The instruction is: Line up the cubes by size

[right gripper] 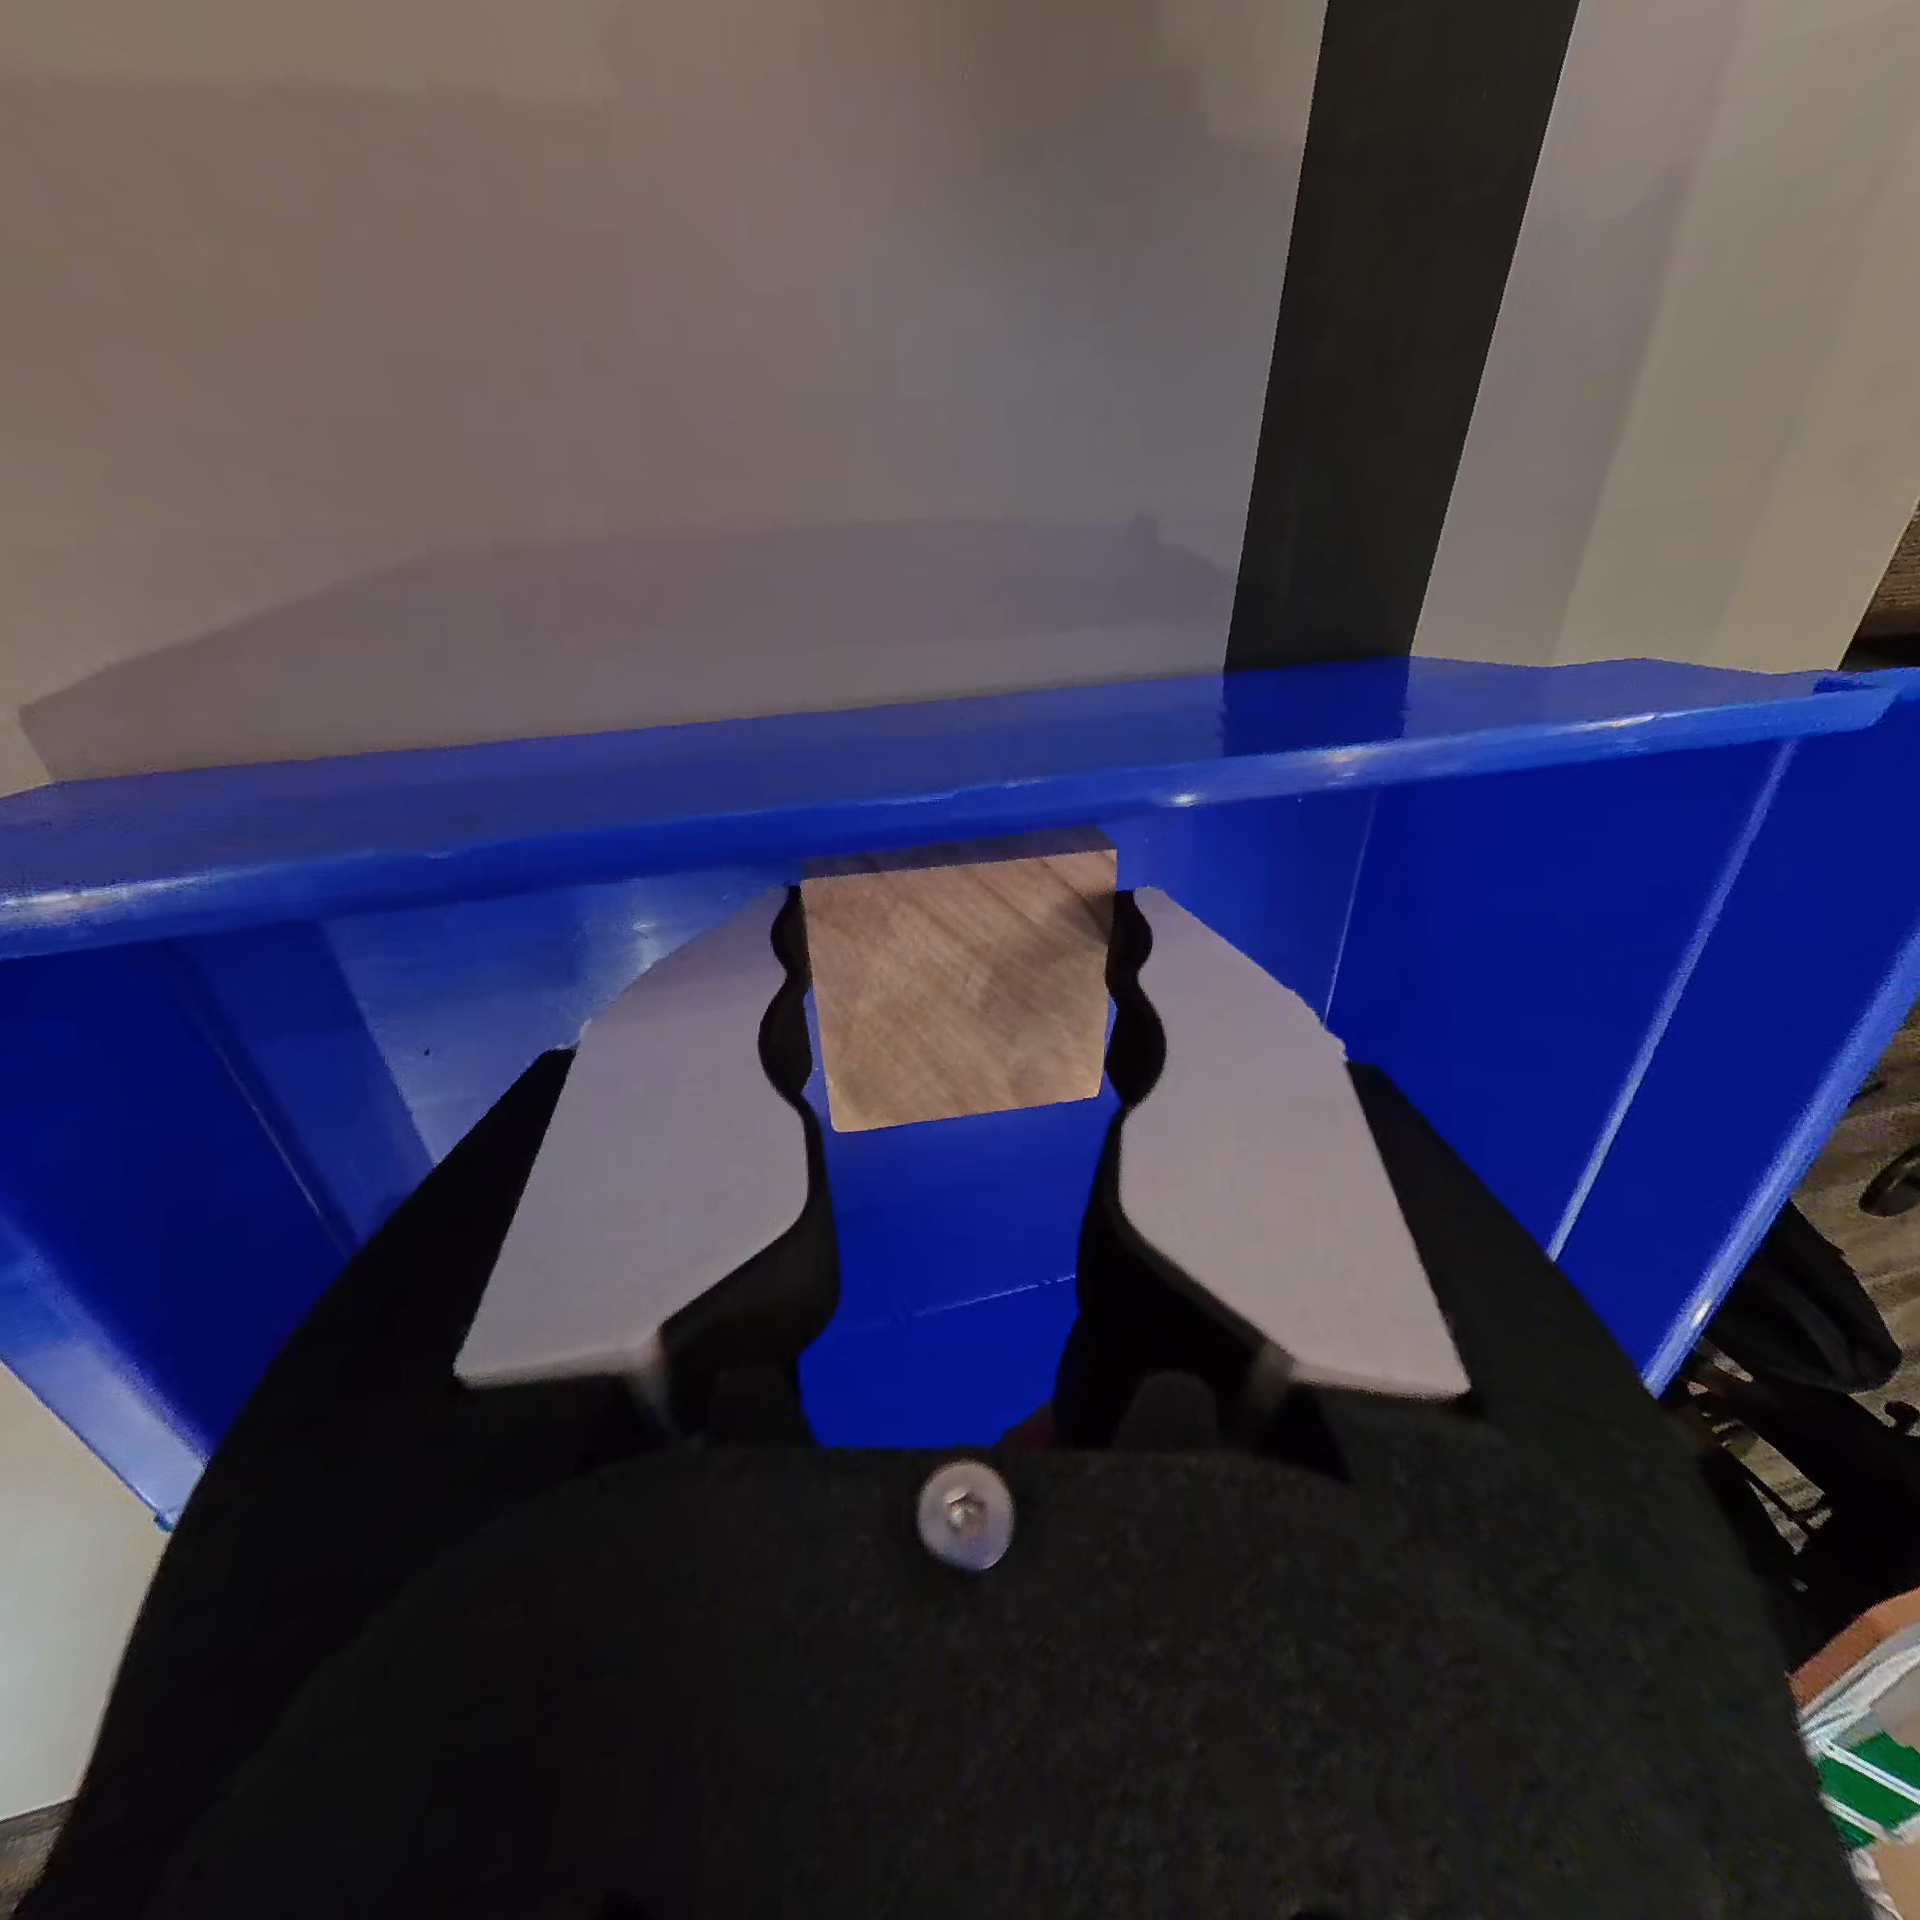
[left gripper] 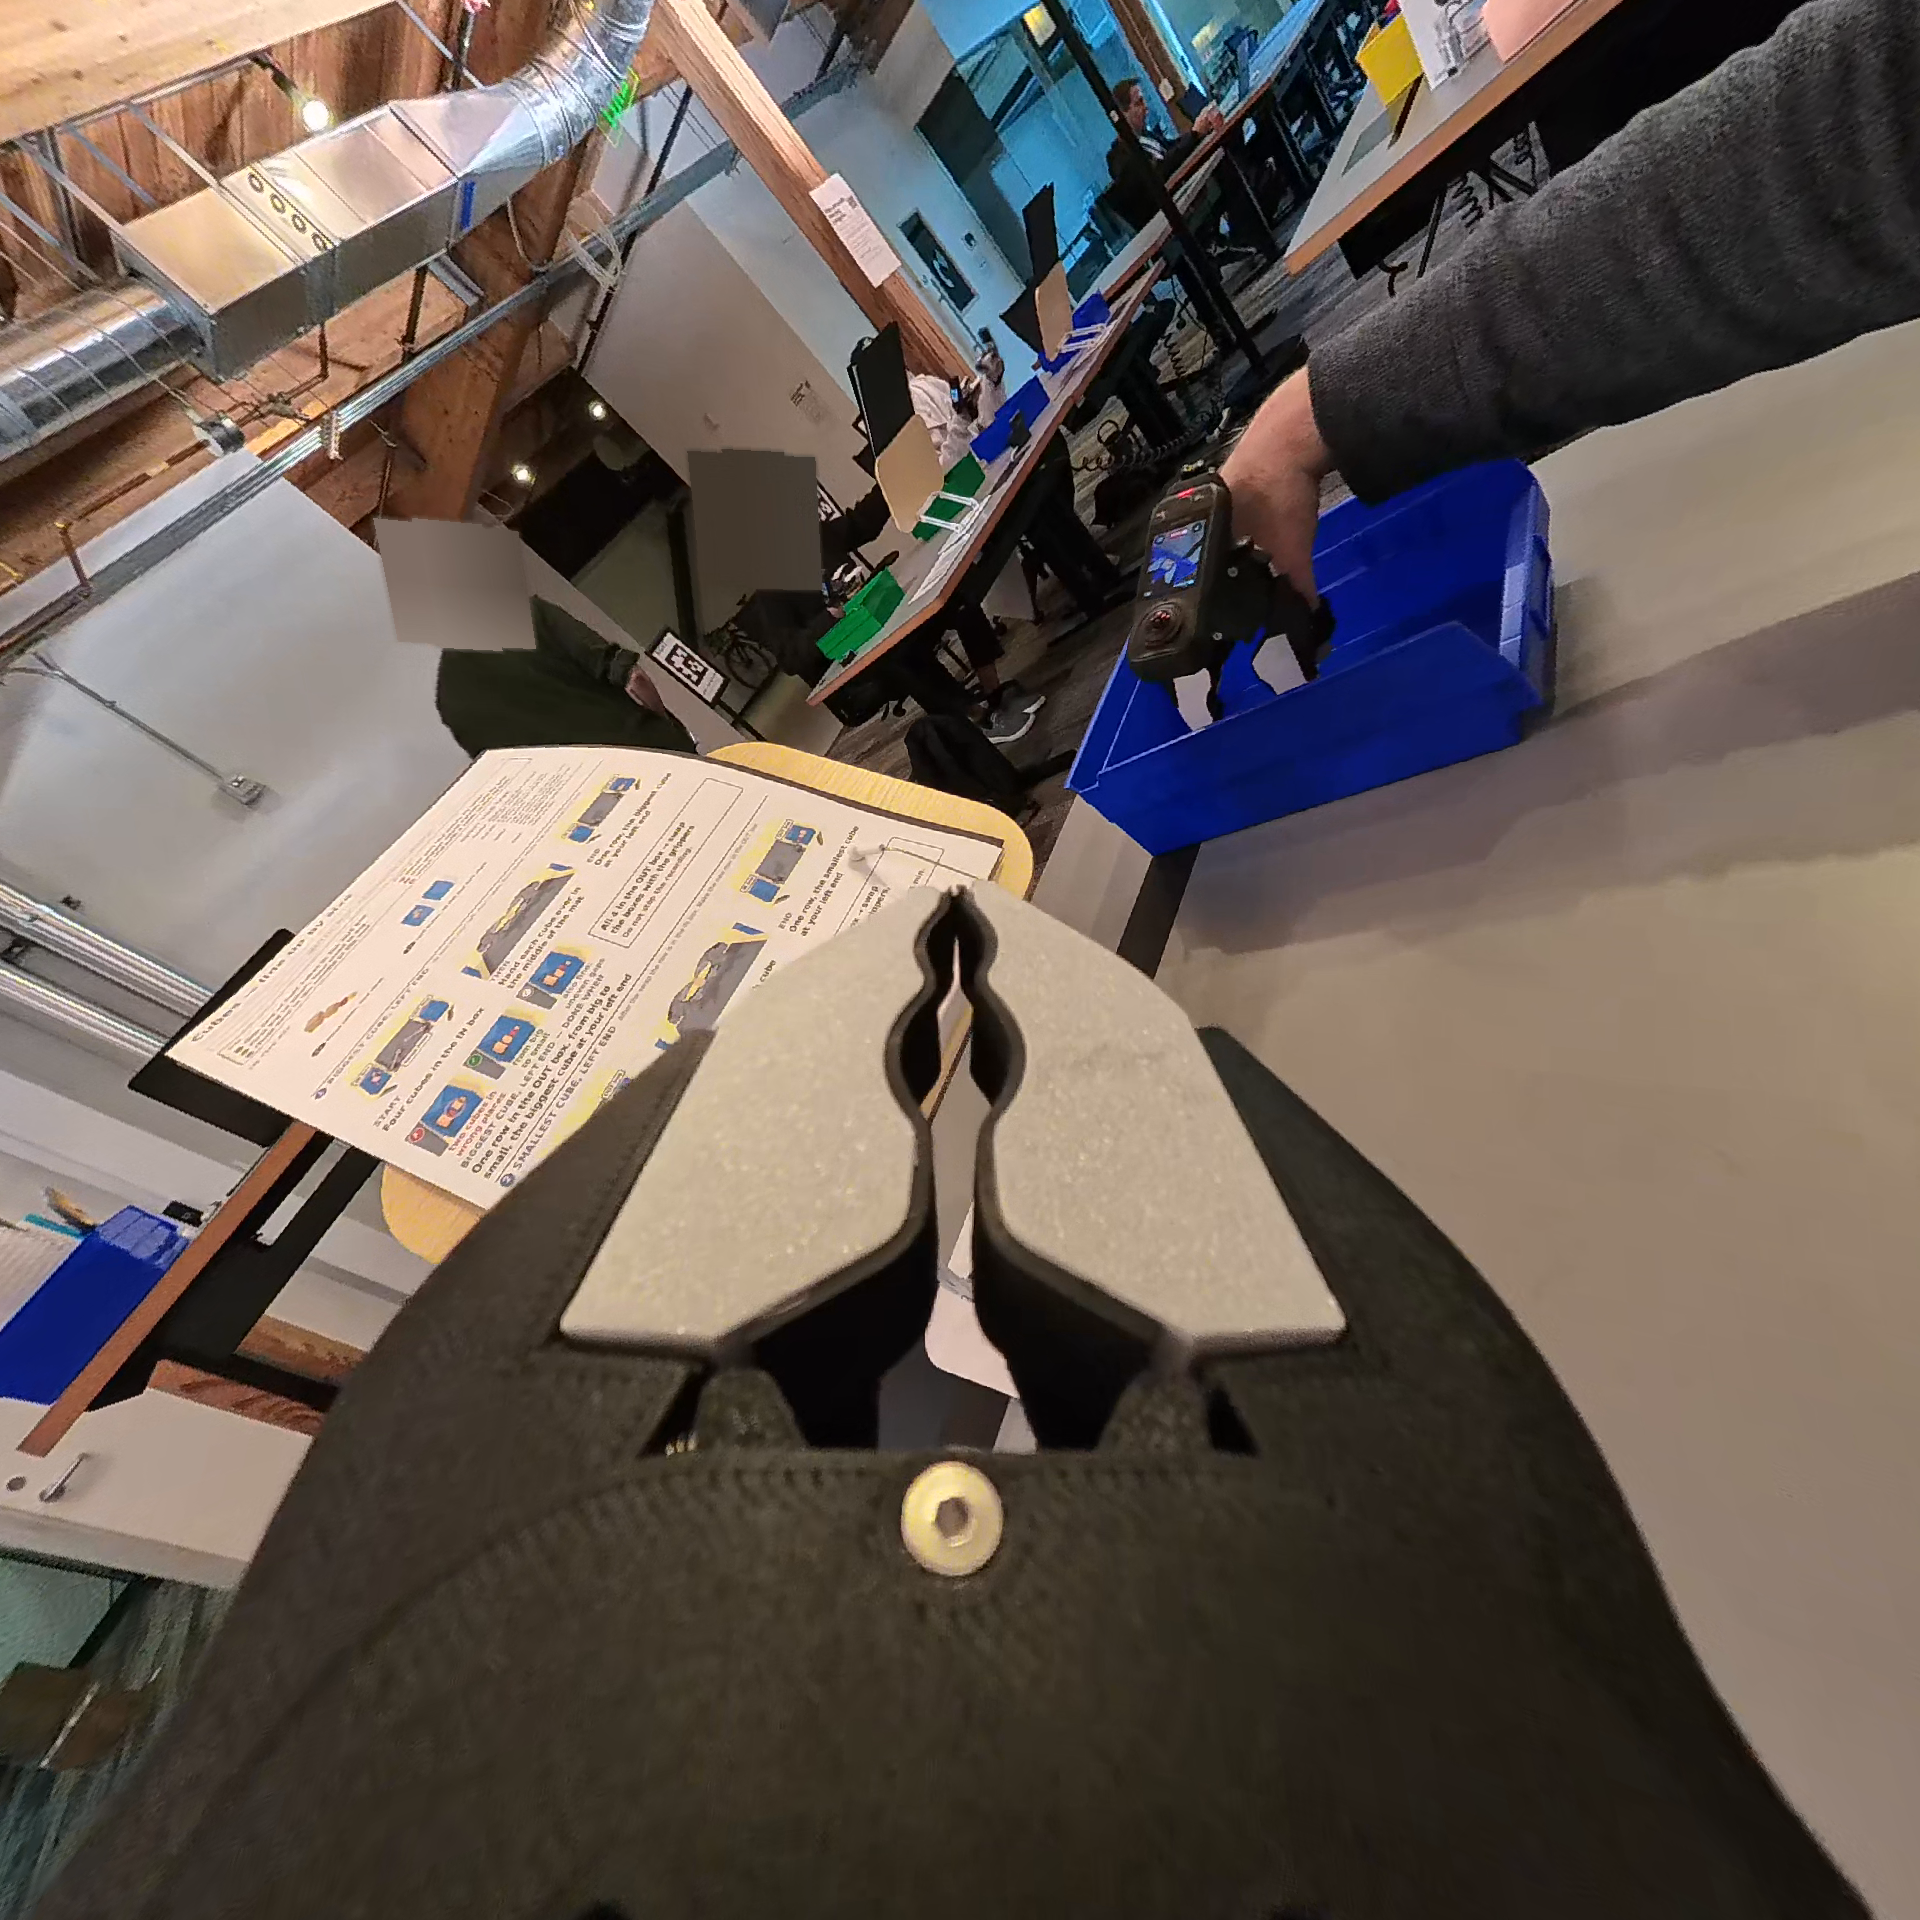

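In the right wrist view my right gripper point(right gripper: 958, 997) reaches into a blue bin point(right gripper: 935, 790) and is shut on a wooden cube point(right gripper: 956, 997). Both pads press on the cube's sides close to the bin's far wall. The left wrist view shows this gripper point(left gripper: 1242, 681) farther off, held by a hand inside the same blue bin point(left gripper: 1351, 748); the cube is hidden there. My left gripper point(left gripper: 956, 904) is shut with nothing between its pads. It is held tilted in the air over the grey table point(left gripper: 1558, 1091), away from the bin.
A printed instruction sheet on a wooden board point(left gripper: 582, 956) stands beyond the table's edge, ahead of my left gripper. A dark strip point(right gripper: 1351, 416) crosses the table beyond the bin. A grey sleeve point(left gripper: 1662, 260) reaches in from the right. People sit at tables far behind. One gripper's finger ends stand about 50 cm off the other's.
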Demonstrator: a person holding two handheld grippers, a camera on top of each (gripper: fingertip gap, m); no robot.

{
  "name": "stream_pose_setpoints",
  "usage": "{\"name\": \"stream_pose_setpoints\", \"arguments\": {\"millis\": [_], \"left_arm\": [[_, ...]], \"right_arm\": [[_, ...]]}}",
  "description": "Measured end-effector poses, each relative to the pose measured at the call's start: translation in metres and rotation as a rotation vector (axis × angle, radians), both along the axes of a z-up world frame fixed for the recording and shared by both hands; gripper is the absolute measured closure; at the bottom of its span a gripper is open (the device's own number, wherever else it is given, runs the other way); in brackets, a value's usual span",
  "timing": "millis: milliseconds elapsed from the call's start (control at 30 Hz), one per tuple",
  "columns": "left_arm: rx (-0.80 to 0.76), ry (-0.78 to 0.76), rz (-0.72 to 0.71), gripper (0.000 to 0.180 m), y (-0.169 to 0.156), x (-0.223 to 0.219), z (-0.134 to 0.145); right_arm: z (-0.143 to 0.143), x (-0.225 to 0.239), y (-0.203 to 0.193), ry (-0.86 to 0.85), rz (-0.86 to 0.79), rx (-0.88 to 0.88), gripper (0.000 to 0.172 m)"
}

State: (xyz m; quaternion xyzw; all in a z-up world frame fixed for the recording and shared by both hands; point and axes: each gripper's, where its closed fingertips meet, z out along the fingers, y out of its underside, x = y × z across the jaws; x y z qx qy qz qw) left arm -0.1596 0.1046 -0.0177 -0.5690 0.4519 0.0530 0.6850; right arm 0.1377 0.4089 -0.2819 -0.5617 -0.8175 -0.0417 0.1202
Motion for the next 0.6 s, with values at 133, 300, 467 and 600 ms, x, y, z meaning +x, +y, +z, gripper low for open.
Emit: {"name": "stream_pose_setpoints", "arguments": {"millis": [133,300,467,600], "left_arm": [[-0.004,0.005,0.000,0.180,0.001,0.001,-0.002],[-0.007,0.007,0.006,0.180,0.002,0.000,-0.002],[0.002,0.011,0.016,0.180,-0.001,-0.003,0.001],[0.019,0.011,0.034,0.180,-0.006,-0.008,0.008]], "right_arm": [[0.000,0.000,0.001,-0.007,-0.013,-0.003,0.117],[0.007,0.002,0.002,0.013,-0.023,0.028,0.114],[0.046,0.008,0.005,0.096,-0.062,0.131,0.112],[0.115,0.003,-0.011,0.278,-0.109,0.326,0.122]]}}
